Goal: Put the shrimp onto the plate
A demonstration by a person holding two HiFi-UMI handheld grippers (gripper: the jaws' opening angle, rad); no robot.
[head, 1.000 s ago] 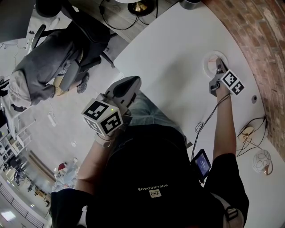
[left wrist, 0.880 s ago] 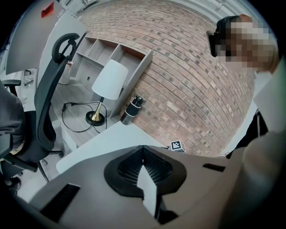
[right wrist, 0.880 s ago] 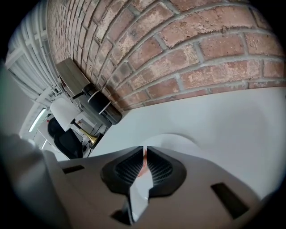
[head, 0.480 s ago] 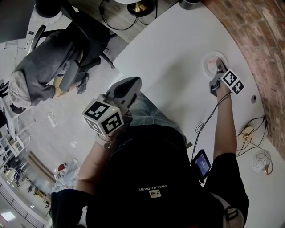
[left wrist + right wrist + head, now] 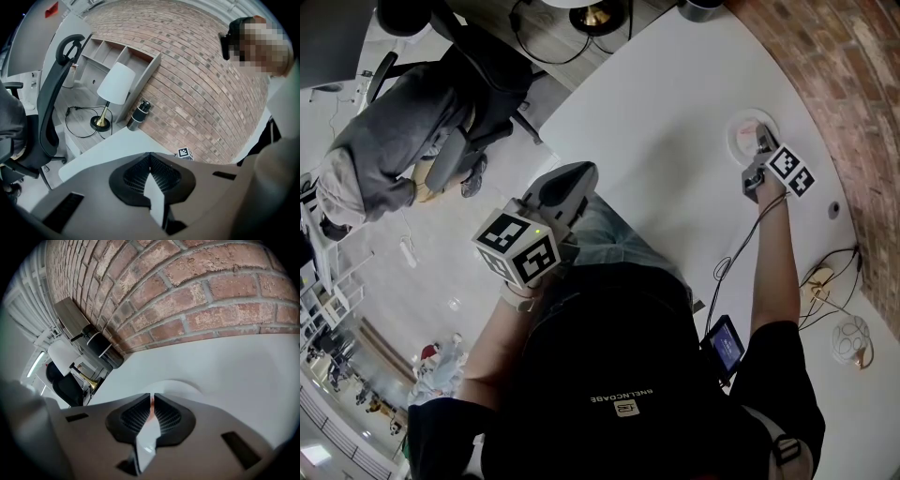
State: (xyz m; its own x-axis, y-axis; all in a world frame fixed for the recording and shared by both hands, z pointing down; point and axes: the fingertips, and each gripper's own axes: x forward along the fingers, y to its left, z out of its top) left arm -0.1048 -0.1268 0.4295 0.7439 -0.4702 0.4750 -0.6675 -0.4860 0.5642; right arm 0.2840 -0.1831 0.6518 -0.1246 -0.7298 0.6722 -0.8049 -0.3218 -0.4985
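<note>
A white plate [image 5: 741, 126] lies on the white table [image 5: 656, 122] close to the brick wall; the right gripper view has the plate's rim [image 5: 180, 386] just beyond the jaws. My right gripper [image 5: 761, 141] reaches over the plate's near edge, and its jaws are shut on a thin pink-orange sliver, the shrimp [image 5: 151, 409]. Most of the shrimp is hidden between the pads. My left gripper [image 5: 579, 174] hangs off the table's near-left edge above the person's lap. Its jaws [image 5: 150, 161] are shut with nothing in them.
A brick wall [image 5: 853, 84] curves along the table's far side. A dark bottle [image 5: 101, 350] and a lamp [image 5: 112, 89] stand at the table's far end. An office chair [image 5: 441, 103] with a grey jacket stands to the left. Cables [image 5: 825, 281] and a small screen [image 5: 724, 343] lie near the right arm.
Hardly anything differs: the right gripper has crept a little farther over the plate, still shut on the shrimp. The left gripper has stayed put.
</note>
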